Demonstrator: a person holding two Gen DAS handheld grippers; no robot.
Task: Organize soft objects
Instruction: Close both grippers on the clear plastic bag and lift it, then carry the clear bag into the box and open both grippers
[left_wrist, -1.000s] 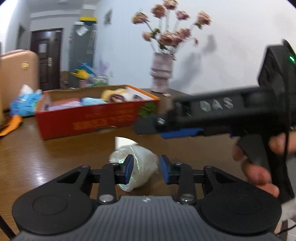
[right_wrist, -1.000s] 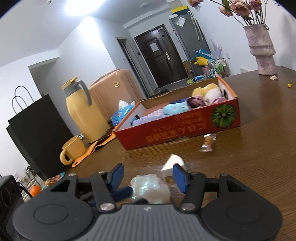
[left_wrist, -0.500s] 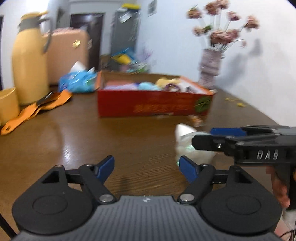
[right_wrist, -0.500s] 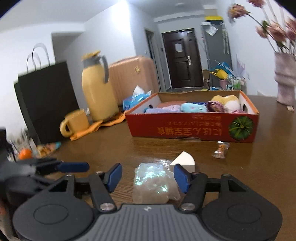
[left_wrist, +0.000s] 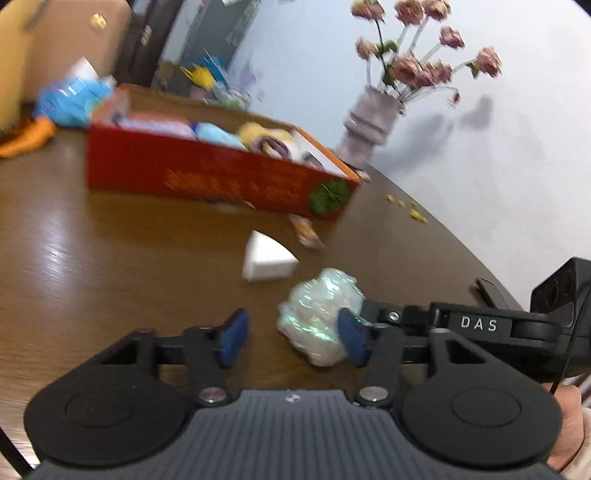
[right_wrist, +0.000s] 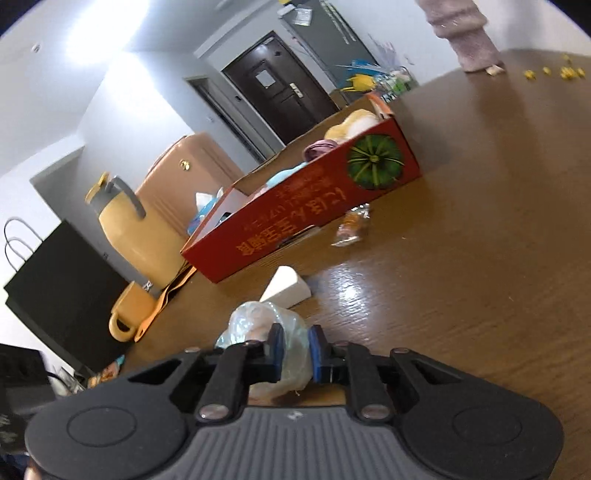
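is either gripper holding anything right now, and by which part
The right gripper has just closed on the crinkly plastic-wrapped bundle, pinching its near end. The left gripper grips nothing; the bundle lies against one pad.

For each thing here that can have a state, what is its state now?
right gripper: jaws just closed, shut on the plastic-wrapped bundle
left gripper: open, jaws just narrowed, nothing gripped
red box: open, soft items inside
white wedge: lying on the table
snack wrapper: lying beside the box

Red box (right_wrist: 295, 229) with green pumpkin print, white wedge (left_wrist: 267, 258), iridescent clear bag (left_wrist: 321, 314)
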